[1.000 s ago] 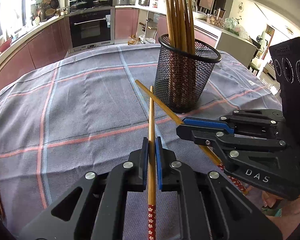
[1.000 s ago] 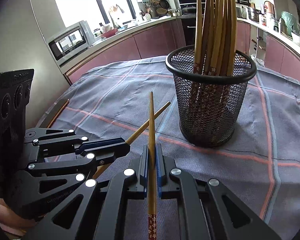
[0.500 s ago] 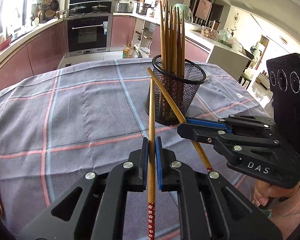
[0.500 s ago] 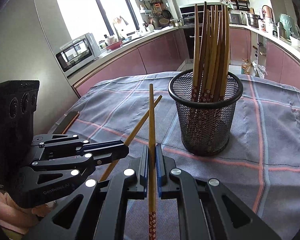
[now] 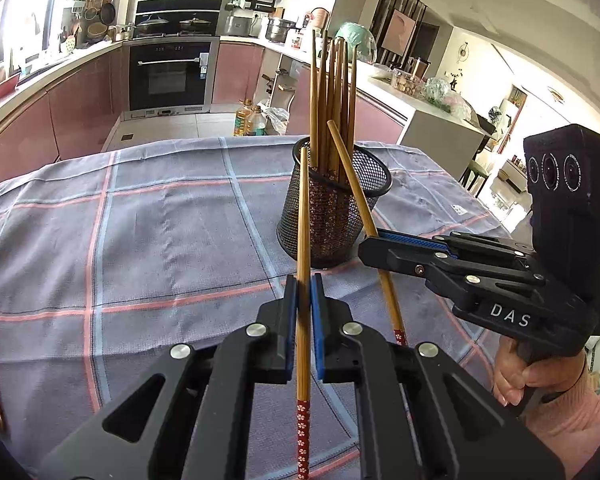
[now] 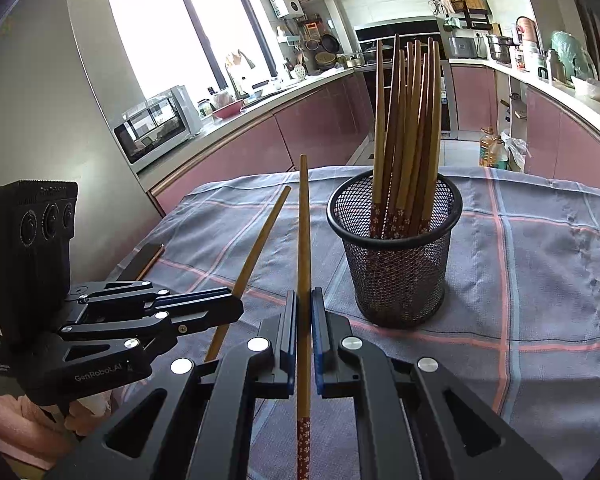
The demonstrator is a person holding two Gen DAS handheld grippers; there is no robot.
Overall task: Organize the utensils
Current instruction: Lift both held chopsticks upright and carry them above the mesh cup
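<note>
The left hand-held gripper (image 5: 304,280) has its blue pads clamped on a slim wooden chopstick (image 5: 303,240) with a red flowered end. The right hand-held gripper (image 6: 304,294) pinches a matching stick (image 6: 304,240) the same way. Both sticks slant upward above the bench (image 6: 540,280), which is draped in grey checked cloth, near a round black wire-mesh cup (image 6: 396,276) holding upright chopsticks.

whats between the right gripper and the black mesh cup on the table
Only bare grey checked tablecloth separates the right gripper from the black mesh cup, clearest in the right wrist view.
</note>
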